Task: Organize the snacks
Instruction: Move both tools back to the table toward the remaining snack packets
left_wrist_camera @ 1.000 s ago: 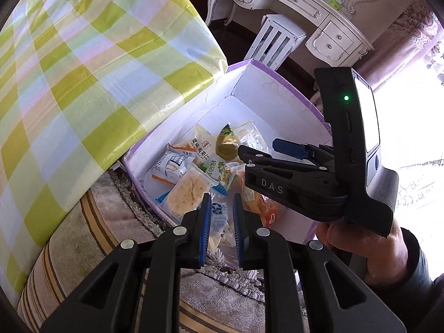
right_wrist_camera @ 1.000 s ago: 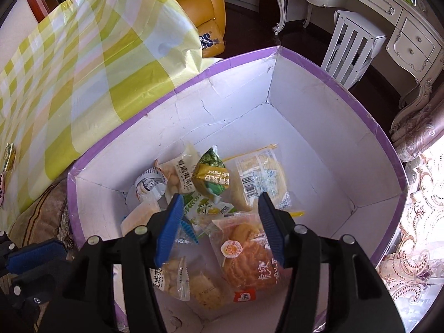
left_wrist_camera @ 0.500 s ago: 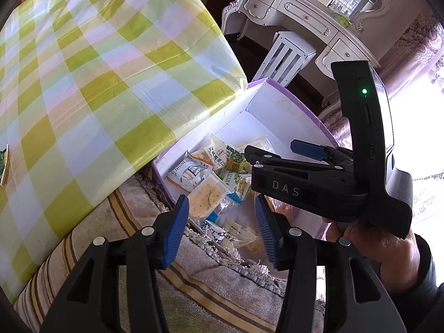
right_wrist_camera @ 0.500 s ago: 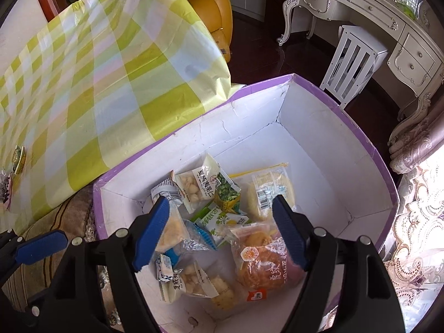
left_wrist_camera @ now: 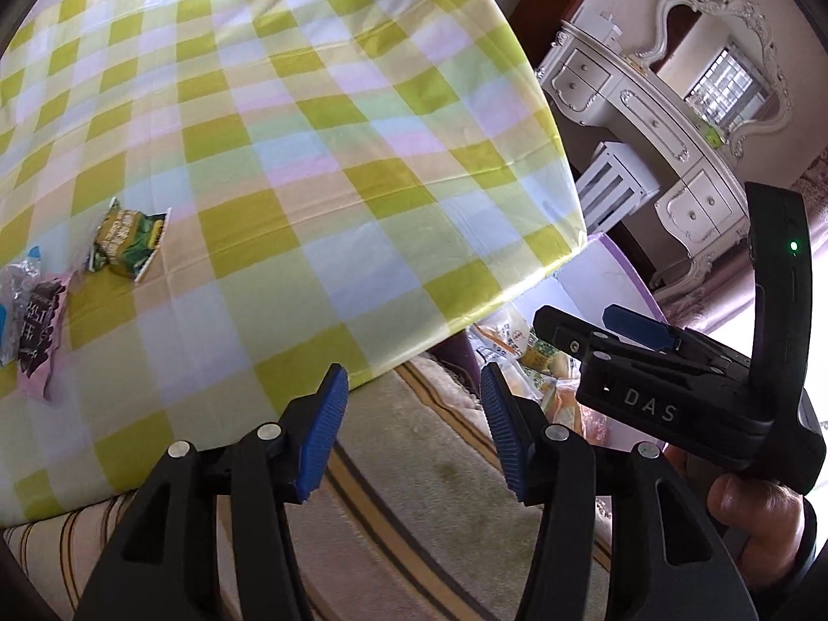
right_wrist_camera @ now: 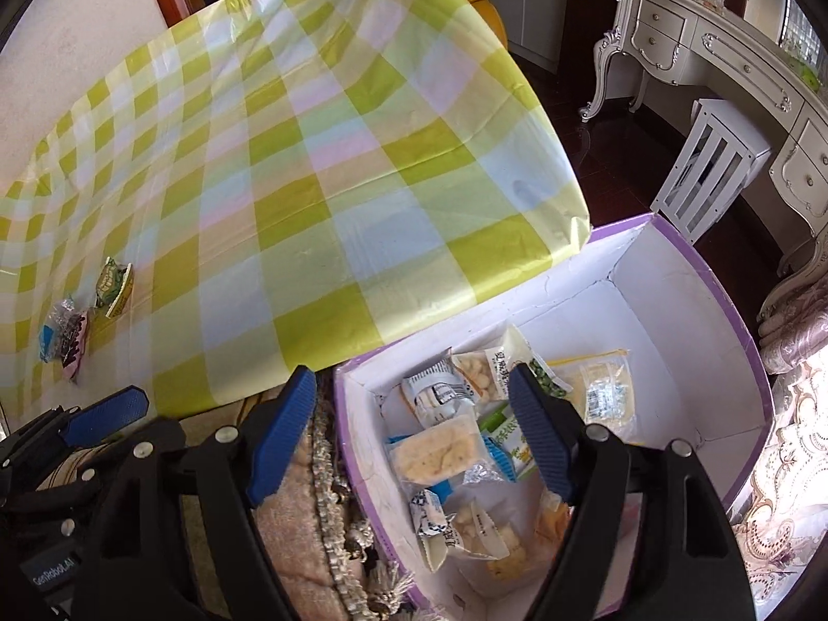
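Snacks were split between two spots: most sat piled in the purple-rimmed box (right_wrist_camera: 745, 341) on the floor, and a few were left on the table (left_wrist_camera: 290, 165) with the green-and-yellow checked cloth.

Using the box as the landmark: it stood just beside the table's near corner, with the cloth's edge hanging over its far-left rim. Inside it, in the right wrist view, lay a heap of clear and printed packets (right_wrist_camera: 455, 414), including a pale square cracker pack (right_wrist_camera: 434, 450) near the left wall and a clear bag with a barcode label (right_wrist_camera: 605, 393) further toward the back. A fringed rug (right_wrist_camera: 321, 533) ran along the box's left side.

Well away from the box, over on the far-left part of the table, a green snack packet (left_wrist_camera: 127, 240) lay flat, and right next to it a pink-and-dark wrapped one (left_wrist_camera: 41, 331) plus a crinkly clear wrapper at the frame edge.

Left gripper (left_wrist_camera: 409, 429) hung over the table edge and rug, left of the box; its jaws had just been opening and nothing was between the blue pads. Right gripper (right_wrist_camera: 414, 429) was above the box's left rim, its jaws spread wide after opening up, also with nothing in them. In the left view a hand (left_wrist_camera: 750, 512) was holding the right gripper's black body.

A white stool (right_wrist_camera: 714, 171) and an ornate white dresser (right_wrist_camera: 724, 36) stood beyond the box.
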Tool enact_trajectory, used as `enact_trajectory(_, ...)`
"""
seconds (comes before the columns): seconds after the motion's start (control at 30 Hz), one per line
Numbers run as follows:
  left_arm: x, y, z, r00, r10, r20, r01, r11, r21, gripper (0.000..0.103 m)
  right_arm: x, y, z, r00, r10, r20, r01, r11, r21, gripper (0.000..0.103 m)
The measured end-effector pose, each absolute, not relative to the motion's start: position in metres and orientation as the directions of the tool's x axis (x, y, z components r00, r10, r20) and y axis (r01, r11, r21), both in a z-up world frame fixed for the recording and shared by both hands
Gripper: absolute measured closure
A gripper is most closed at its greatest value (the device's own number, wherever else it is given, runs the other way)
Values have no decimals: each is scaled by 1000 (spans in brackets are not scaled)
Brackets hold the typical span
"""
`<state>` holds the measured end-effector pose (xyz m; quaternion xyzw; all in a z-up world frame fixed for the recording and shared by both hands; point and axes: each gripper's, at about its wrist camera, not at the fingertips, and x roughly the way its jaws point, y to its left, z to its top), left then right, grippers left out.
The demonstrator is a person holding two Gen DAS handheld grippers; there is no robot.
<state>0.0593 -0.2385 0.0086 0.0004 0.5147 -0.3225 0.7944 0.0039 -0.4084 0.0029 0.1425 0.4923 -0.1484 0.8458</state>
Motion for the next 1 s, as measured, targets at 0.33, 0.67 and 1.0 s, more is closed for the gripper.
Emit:
enact_trajectory(0.33,83,-141,19,414,-473,-778,314,876,-366,50,33,-353,13,490,-61,-869,271,959,85,26)
enact_trajectory(0.67,100,-36,29,570,-325,-754,92,938,-335,45,58,-307,10,491,-18,-871,170,983,76,26)
enact_trajectory(1.0,130,0,24,565,-274,-778,66,955,-289,32,86,-264,8,518,16,-855,67,996,59,26)
